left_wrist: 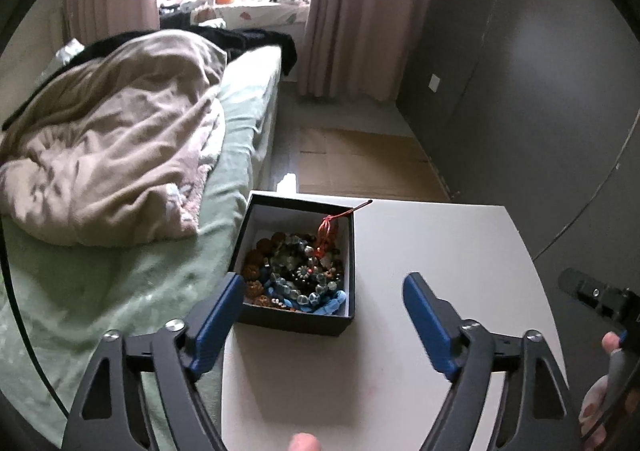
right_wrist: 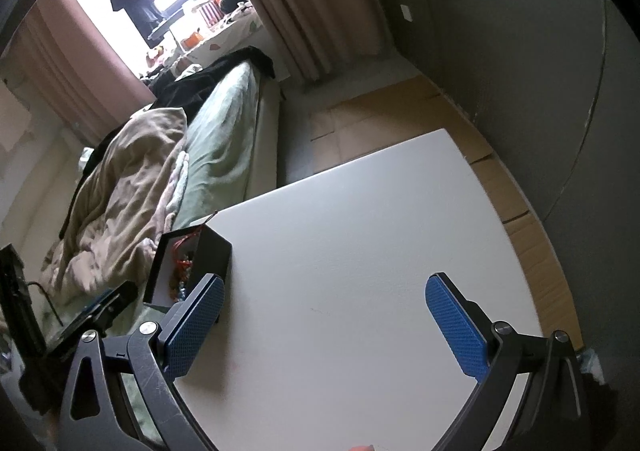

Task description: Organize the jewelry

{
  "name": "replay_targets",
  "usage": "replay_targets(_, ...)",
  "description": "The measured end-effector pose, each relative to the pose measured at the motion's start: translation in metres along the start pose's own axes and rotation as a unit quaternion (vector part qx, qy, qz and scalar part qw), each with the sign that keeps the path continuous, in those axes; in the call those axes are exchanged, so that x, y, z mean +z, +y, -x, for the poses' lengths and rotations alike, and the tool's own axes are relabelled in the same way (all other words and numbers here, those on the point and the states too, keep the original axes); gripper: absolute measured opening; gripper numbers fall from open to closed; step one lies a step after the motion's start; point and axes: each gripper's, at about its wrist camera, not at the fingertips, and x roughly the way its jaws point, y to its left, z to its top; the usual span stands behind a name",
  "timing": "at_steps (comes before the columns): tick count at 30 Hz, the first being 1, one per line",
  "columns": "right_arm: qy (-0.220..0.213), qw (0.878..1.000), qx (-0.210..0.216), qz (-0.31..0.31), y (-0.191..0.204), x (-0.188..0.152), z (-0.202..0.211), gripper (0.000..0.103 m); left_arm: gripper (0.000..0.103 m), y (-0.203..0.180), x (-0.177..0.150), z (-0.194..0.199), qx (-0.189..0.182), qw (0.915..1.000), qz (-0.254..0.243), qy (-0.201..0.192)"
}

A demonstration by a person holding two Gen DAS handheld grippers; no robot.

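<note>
Overhead, the left gripper (left_wrist: 324, 291) hung tilted down toward the white table (left_wrist: 440, 251), its blue-padded jaws spread wide with nothing pressed between them; the left finger's pad (left_wrist: 218, 315) overlapped the near left corner of the black box (left_wrist: 298, 317) in that view, though whether it touched the box could not be told. The box sat open at the table's left edge, just beside the bed, and the jewelry (left_wrist: 298, 271) lay heaped inside it: brown, clear and blue beads in a tangle, with a red cord (left_wrist: 340, 217) rising from the pile and trailing over the far rim. The right gripper (right_wrist: 324, 311) was likewise angled down over bare tabletop, its jaws standing wide and empty, well to the right of the box (right_wrist: 212, 251), which showed in that view only by its dark side wall and a glimpse of red inside. At the right margin of the left wrist view, fingers (left_wrist: 610, 341) curled on the dark handle of the other tool. Beside the table ran a bed with a green sheet (left_wrist: 120, 271) and a crumpled beige blanket (left_wrist: 112, 155); beyond it hung pink curtains (left_wrist: 360, 11) at a bright window, and a grey wall (left_wrist: 520, 91) closed the right side above flattened cardboard (left_wrist: 360, 163) on the floor. Nothing stood between either claw and the box but open table.
</note>
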Motion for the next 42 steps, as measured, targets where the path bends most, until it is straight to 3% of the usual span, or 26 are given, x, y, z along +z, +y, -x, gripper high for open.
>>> replay_targets(4,-0.003,1.0,-0.008,0.019,0.001,-0.002,0.007,0.102,0.099,-0.01,-0.004,0.006,0.003,0.9998,-0.019,-0.008)
replay_targets(9,-0.015,0.999,-0.012,0.039,0.0,-0.001,0.019,0.102,0.101,-0.026,-0.01,0.013,-0.005,0.9989,-0.044,-0.016)
replay_targets(42,-0.02,0.996,-0.019,0.082,0.01,-0.006,0.024,0.102,0.102,-0.021,-0.011,0.025,-0.028,0.9984,-0.035,-0.036)
